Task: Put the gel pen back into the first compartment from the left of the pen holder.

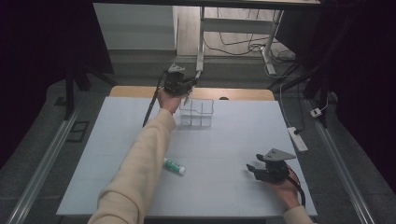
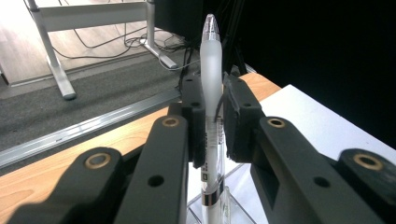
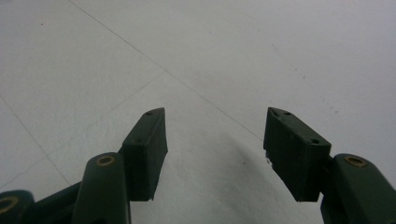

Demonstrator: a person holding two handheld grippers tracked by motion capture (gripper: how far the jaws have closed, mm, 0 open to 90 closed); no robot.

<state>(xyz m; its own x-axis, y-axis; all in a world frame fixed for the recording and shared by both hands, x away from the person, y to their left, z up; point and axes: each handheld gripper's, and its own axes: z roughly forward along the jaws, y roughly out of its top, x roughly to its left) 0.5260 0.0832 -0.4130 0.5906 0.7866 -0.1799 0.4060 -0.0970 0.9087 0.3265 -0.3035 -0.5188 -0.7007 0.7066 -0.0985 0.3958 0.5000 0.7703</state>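
**Pen held upright at the clear organiser, right gripper idle**

In the high view the left gripper [image 1: 187, 93] sits at about 12 o'clock on the white table [image 1: 233, 140], just beside the left edge of a clear divided organiser [image 1: 196, 112]. Its jaws are clenched on a frosted white pen [image 2: 212, 93], which the left gripper view shows standing upright between the pads. The pen's lower end is cut off at the bottom of that view, so whether it has entered a compartment cannot be told; only a corner of the clear organiser [image 2: 233, 205] appears beneath it. In the high view the pen is too small to make out.

The right gripper [image 1: 254, 170] rests at about 4 o'clock near the table's near-right corner, its jaws spread and holding nothing; the right gripper view shows bare tabletop between them.

A white tube with green markings [image 1: 174, 166] lies at roughly 6 o'clock, its left end hidden behind the cream sleeve [image 1: 140, 163] of the person's left arm.
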